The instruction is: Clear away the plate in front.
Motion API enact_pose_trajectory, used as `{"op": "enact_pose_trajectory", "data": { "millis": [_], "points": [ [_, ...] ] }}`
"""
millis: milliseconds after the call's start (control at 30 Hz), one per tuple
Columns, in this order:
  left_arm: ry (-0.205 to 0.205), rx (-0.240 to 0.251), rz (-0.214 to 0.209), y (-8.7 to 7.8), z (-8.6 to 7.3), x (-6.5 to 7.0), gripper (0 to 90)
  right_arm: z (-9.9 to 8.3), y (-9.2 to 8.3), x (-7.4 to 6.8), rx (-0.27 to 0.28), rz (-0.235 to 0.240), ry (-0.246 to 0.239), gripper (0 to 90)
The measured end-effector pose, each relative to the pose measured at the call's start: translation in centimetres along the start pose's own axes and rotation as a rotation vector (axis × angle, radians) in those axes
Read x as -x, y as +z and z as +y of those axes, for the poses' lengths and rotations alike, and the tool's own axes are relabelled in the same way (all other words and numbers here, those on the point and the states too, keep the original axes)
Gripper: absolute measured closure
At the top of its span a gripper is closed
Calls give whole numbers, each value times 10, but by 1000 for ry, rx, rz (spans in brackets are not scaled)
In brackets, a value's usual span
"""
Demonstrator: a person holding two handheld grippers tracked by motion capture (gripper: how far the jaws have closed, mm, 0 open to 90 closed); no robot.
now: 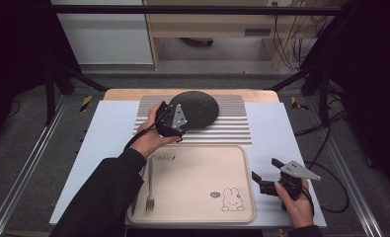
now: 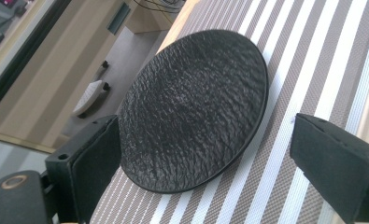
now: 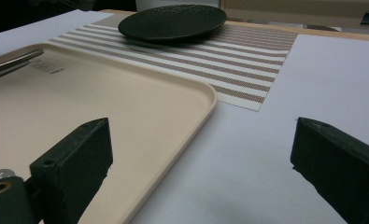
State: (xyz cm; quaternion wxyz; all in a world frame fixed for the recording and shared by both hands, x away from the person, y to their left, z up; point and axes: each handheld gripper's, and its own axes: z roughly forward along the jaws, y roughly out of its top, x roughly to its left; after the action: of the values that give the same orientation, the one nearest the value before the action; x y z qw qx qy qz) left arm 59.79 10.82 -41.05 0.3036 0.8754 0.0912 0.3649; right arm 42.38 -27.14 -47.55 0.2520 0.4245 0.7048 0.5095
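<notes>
A person's left gripper [image 1: 169, 120] closes in on a black textured plate [image 1: 197, 107] that lies on a striped placemat [image 1: 232, 129] at the far side of the table, its jaws spread wide with nothing between them yet. In the left gripper view the plate [image 2: 194, 109] sits flat on the mat, its near rim just beside the inner face of one jaw while the other jaw hangs well clear over the stripes. The right gripper [image 1: 267, 177] waits near the table's front edge, beside the right rim of a beige tray [image 1: 192, 173], its jaws likewise apart and empty. A fork [image 1: 150, 190] lies along the tray's left side. The step in hand appears to be taking hold of the plate, probably to bring it to the tray. To do it well, the left gripper would need to drop low enough for one jaw to slip under the shallow rim and the other to press on top, pinching the edge squarely; a grip too near the lip risks the plate tipping or sliding free.
</notes>
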Motion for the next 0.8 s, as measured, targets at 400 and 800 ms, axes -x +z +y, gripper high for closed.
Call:
{"op": "enact_pose_trajectory", "data": {
  "millis": [400, 800],
  "points": [
    [146, -65, -3, 13, -6, 15, 177, 0, 0, 1, 1, -9, 1, 59],
    [253, -111, -8, 26, -10, 26, 248, -1, -1, 2, 1, -15, 9, 59]
  ]
}}
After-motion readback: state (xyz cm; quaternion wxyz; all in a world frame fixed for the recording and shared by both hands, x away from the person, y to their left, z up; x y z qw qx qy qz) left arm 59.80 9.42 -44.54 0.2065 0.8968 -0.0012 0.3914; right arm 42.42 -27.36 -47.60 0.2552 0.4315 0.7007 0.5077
